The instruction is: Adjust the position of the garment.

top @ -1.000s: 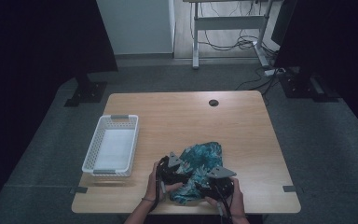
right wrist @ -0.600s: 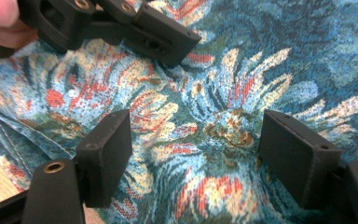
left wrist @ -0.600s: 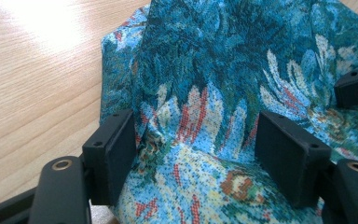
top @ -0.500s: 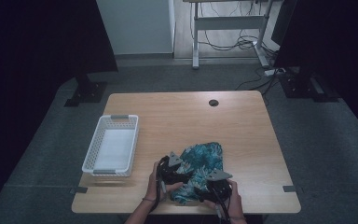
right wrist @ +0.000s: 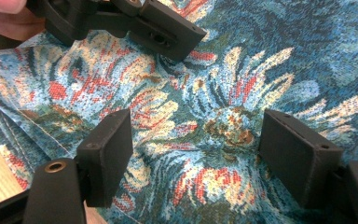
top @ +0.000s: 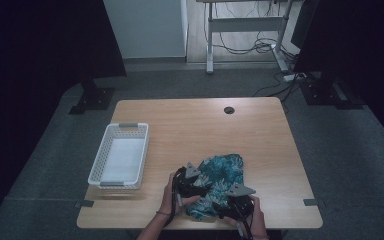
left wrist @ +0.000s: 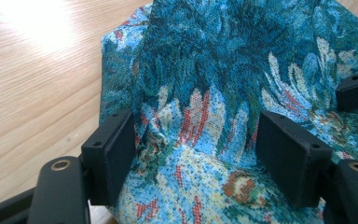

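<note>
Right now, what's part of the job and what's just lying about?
In the job:
- patterned blue cloth
- left tongs, open over it
- right tongs, open over it

Lying about:
- white basket, apart from the cloth
- table

From the high view I can't tell how the left claw (top: 204,186) or right claw (top: 228,206) jaws stand, they're too small and covered by grey plates. The crumpled blue floral woven cloth (top: 219,176) is partly hidden under both. My forearms are cut off at the bottom edge. In the left gripper view the cloth (left wrist: 242,70) runs off the top and right edges.
</note>
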Tool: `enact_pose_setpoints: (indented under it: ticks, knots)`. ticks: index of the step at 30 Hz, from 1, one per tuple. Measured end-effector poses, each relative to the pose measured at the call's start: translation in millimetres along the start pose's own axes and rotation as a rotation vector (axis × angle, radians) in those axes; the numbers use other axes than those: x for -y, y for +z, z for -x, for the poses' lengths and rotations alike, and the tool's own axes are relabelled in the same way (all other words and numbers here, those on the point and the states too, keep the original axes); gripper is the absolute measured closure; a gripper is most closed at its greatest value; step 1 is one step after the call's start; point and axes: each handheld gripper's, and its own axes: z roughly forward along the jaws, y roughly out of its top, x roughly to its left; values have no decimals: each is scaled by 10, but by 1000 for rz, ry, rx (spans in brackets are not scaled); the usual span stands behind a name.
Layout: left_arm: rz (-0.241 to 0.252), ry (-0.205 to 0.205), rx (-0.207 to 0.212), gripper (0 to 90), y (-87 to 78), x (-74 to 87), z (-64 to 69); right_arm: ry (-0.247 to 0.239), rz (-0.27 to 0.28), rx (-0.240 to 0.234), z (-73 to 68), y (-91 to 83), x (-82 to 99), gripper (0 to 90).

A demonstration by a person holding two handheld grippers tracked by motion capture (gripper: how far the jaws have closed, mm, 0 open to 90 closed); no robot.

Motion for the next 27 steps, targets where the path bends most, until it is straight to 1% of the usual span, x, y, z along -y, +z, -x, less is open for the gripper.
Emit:
enact_pose_setpoints:
  ticks: [6, 15, 21, 27]
  knots:
    - [0, 19, 3, 283, 32, -15, 53, 15, 9, -2, 49, -53, 49, 256]
    - [8, 11, 26, 282, 26, -5, 42, 18, 15, -3, 48, -73, 74, 256]
    - [1, 25, 38, 278, 18, -4, 54, 20, 18, -9, 53, -96, 94, 256]
    - [4, 28, 34, 278, 20, 4, 83, 24, 26, -14, 57, -121, 125, 256]
